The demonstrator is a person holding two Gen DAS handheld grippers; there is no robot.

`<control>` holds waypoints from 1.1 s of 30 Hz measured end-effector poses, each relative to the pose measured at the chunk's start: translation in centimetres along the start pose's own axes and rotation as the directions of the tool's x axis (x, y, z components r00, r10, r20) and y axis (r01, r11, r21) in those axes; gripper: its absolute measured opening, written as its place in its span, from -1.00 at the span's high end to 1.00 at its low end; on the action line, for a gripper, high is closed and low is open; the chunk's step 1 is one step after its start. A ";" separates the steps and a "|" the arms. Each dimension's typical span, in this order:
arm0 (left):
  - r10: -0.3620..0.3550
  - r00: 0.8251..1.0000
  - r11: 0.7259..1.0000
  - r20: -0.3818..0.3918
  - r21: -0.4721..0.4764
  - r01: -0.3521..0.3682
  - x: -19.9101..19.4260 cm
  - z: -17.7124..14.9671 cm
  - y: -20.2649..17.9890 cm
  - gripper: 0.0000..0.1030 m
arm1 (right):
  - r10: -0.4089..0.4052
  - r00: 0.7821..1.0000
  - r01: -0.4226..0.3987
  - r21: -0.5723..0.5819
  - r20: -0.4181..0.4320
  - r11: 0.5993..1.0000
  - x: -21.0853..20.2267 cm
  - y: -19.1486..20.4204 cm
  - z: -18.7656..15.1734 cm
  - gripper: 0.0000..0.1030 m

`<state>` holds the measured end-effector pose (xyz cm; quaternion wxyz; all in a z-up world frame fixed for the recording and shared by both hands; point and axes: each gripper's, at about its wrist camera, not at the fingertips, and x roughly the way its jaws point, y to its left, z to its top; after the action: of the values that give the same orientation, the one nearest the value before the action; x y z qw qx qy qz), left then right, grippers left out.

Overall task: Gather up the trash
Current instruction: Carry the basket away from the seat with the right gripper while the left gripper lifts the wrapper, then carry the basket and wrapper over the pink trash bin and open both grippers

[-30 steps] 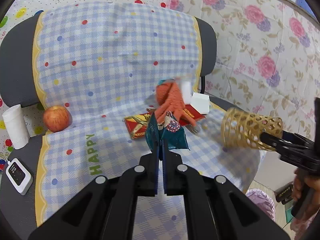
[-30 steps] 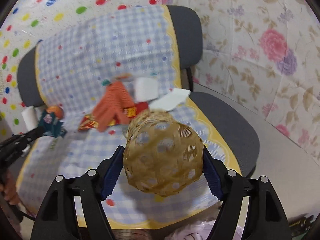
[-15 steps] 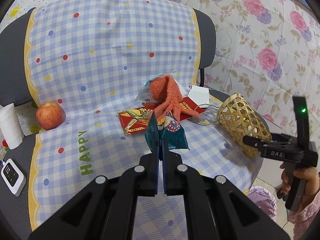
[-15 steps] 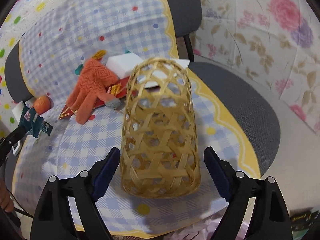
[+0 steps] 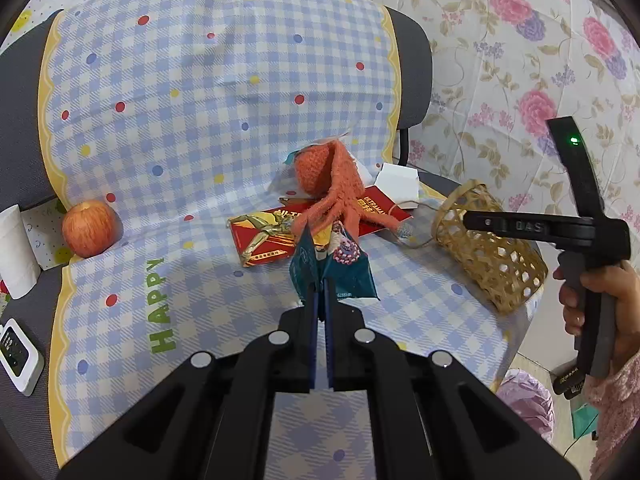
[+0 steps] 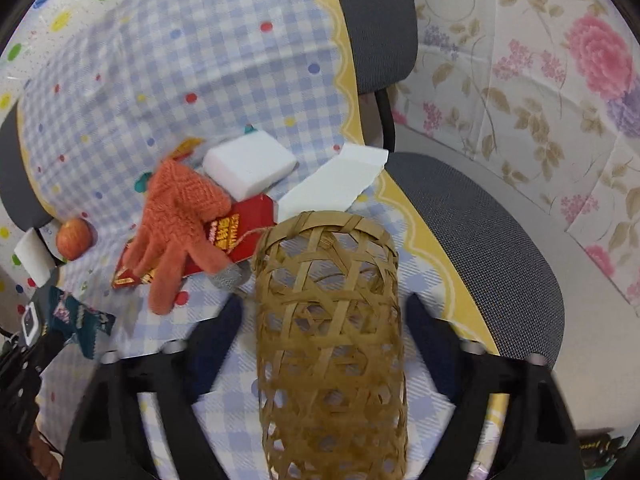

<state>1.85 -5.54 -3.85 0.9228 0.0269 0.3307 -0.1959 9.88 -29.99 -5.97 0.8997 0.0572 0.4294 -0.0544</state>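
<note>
My left gripper is shut on a dark teal snack wrapper and holds it above the checked cloth on the chair seat; the wrapper also shows in the right wrist view. A woven bamboo basket lies on its side between the spread fingers of my right gripper, which do not touch it. It also shows at the right of the left wrist view. A red wrapper lies under an orange glove.
An apple and a paper roll are at the seat's left. A white sponge and a white paper lie behind the glove. A small white device sits lower left. A purple-lined bin stands on the floor at right.
My right gripper let go of the basket, which now lies on the seat, and drew back a little with its fingers spread. My left gripper stayed shut on the teal wrapper.
</note>
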 end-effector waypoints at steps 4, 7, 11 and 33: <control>-0.004 1.000 1.000 -0.001 0.001 0.004 0.0 0.0 0.2 0.98 | -0.039 0.982 0.033 0.034 0.185 0.999 -3.7 -0.5 -0.5 -0.31; -0.013 1.000 1.000 -0.001 0.005 0.013 -0.1 0.0 0.0 0.98 | -0.028 0.957 0.017 0.040 0.290 0.999 -7.2 -0.7 -1.3 -0.31; -0.032 0.999 0.999 0.013 0.018 0.032 -0.9 -0.1 -1.1 0.98 | -0.005 0.939 -0.002 0.022 0.344 1.000 -10.3 -0.6 -2.6 -0.32; -0.287 0.957 0.935 -0.039 0.204 0.289 -3.1 -5.8 -14.5 0.98 | -0.114 0.961 0.072 0.172 0.251 0.982 -16.8 -6.6 -17.3 -0.37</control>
<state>-9.32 -16.81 -5.26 0.8747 0.0755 0.3129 -0.3623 -14.86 -33.10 -4.03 0.9370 0.1020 0.3041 -0.1385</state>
